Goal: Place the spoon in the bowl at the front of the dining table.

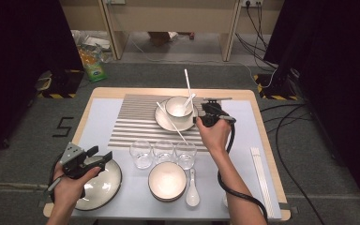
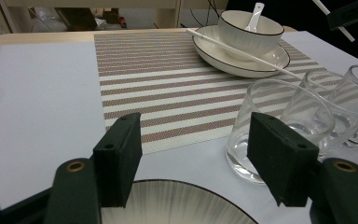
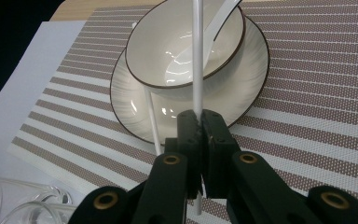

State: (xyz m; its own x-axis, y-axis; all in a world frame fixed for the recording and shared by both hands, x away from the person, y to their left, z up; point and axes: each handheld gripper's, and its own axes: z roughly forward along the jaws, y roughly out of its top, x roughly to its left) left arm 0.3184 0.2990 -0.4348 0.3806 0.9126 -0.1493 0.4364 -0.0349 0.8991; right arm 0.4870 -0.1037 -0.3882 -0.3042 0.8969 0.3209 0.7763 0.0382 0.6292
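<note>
A: From the high view, what does the setting look like?

B: A wooden table [image 1: 262,126] under a pale sheet, on a grey carpeted floor, with dark curtains at both sides and cables trailing at the right. A striped placemat [image 1: 138,119] lies toward the far side, carrying a plate [image 1: 164,121] with a bowl [image 1: 178,107] and a spoon in it. Three glasses [image 1: 163,152] stand in a row nearer the person, then a second bowl [image 1: 167,180], a loose spoon [image 1: 192,190] and a dark-rimmed plate [image 1: 105,187] at the left.

A: And the grippers there?

B: The right gripper [image 1: 205,112] sits just beside the bowl, clamped on a white chopstick [image 1: 187,84] that rises away from it. A second chopstick [image 1: 172,123] lies across the plate's rim. The left gripper [image 1: 101,157] hangs over the dark-rimmed plate.

A: The left gripper view?

B: Its jaws stand wide apart with nothing between them, above the plate's rim [image 2: 177,196]; the nearest glass [image 2: 279,126] is just behind the right-hand jaw.

A: The right gripper view?

B: The jaws are pressed together on the chopstick [image 3: 197,60], which runs upright across the bowl [image 3: 168,51]. The other chopstick [image 3: 152,121] rests on the plate, just beside the jaws.
</note>
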